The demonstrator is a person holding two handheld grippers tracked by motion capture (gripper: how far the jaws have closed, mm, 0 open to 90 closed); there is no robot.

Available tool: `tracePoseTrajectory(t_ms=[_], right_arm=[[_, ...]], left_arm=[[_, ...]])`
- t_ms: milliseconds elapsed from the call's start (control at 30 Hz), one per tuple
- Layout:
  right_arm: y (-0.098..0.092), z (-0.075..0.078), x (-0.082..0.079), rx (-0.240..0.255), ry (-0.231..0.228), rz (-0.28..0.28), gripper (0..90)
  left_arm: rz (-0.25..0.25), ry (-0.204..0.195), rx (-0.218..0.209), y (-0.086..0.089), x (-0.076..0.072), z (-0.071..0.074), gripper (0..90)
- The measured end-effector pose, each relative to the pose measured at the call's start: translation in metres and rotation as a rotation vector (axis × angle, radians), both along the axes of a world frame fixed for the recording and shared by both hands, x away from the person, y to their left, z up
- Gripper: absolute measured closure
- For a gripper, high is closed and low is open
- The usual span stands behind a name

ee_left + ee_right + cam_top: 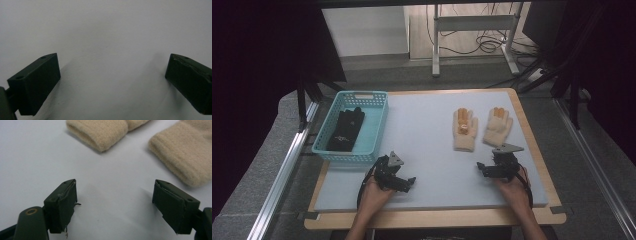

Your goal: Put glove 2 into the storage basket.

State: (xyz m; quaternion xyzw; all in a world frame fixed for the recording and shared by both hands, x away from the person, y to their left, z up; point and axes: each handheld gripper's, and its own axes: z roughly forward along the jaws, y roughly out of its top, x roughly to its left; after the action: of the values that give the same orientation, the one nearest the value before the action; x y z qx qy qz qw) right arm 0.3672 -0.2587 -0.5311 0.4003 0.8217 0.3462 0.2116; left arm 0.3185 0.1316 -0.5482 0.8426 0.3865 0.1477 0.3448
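Observation:
Two beige knit gloves with orange fingertips lie side by side on the right half of the pale mat, the left glove (465,129) and the right glove (498,126). Their cuffs (100,132) (180,155) point toward my right gripper (484,170) (115,185), which rests low on the mat just short of them, open with nothing between its jaws. A black glove (346,130) lies inside the teal basket (373,131) at the left. My left gripper (404,181) (112,62) sits close over bare mat in front of the basket, jaws wide open and empty.
The mat (427,130) covers a wooden tabletop (532,145) whose edge shows on the right and front. Metal rails (282,175) run along both sides of the table. A desk frame with cables (472,35) stands on the floor behind.

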Motion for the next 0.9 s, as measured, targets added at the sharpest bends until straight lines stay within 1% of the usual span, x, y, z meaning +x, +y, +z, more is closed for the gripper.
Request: tracePoseTrajectory(t_ms=[33, 67, 100, 200, 333, 467, 500, 567, 633, 667, 767, 900], right_arm=[[0.000, 0.000, 0.000, 0.000, 0.000, 0.000, 19.6], [0.000, 0.000, 0.000, 0.000, 0.000, 0.000, 19.6], [0.000, 0.000, 0.000, 0.003, 0.004, -0.001, 19.5], [-0.001, 0.000, 0.002, 0.012, 0.018, -0.002, 19.0], [-0.001, 0.001, 0.002, 0.015, 0.021, 0.000, 19.1], [-0.006, 0.003, 0.005, 0.038, 0.044, 0.001, 19.2], [-0.008, 0.005, 0.007, 0.030, 0.052, -0.011, 19.2], [-0.014, 0.009, 0.009, 0.031, 0.047, -0.035, 19.1], [-0.021, 0.014, 0.013, 0.063, 0.051, -0.042, 19.2], [-0.024, 0.017, 0.015, 0.066, 0.052, -0.046, 19.2], [-0.032, 0.023, 0.026, 0.051, 0.057, -0.060, 21.1], [-0.039, 0.030, 0.040, 0.058, 0.081, -0.076, 24.2]], left_arm=[[-0.002, 0.012, -0.004, 0.001, 0.001, 0.000, 0.4], [-0.002, 0.012, -0.004, 0.001, 0.001, 0.000, 0.1], [0.004, 0.021, -0.014, 0.001, 0.002, -0.001, 0.2], [0.004, 0.019, -0.012, 0.001, 0.002, -0.001, 0.2], [0.004, 0.020, -0.013, 0.001, 0.002, -0.001, 0.3], [0.004, 0.020, -0.014, 0.001, 0.002, -0.001, 0.3], [0.004, 0.020, -0.014, 0.001, 0.002, -0.001, 0.3], [0.004, 0.020, -0.014, 0.001, 0.002, -0.001, 0.3], [0.004, 0.020, -0.014, 0.001, 0.002, -0.001, 0.3], [0.005, 0.020, -0.014, 0.001, 0.002, -0.001, 0.3], [0.005, 0.020, -0.014, 0.001, 0.002, -0.001, 0.4], [0.005, 0.020, -0.015, 0.001, 0.002, -0.001, 0.4]])
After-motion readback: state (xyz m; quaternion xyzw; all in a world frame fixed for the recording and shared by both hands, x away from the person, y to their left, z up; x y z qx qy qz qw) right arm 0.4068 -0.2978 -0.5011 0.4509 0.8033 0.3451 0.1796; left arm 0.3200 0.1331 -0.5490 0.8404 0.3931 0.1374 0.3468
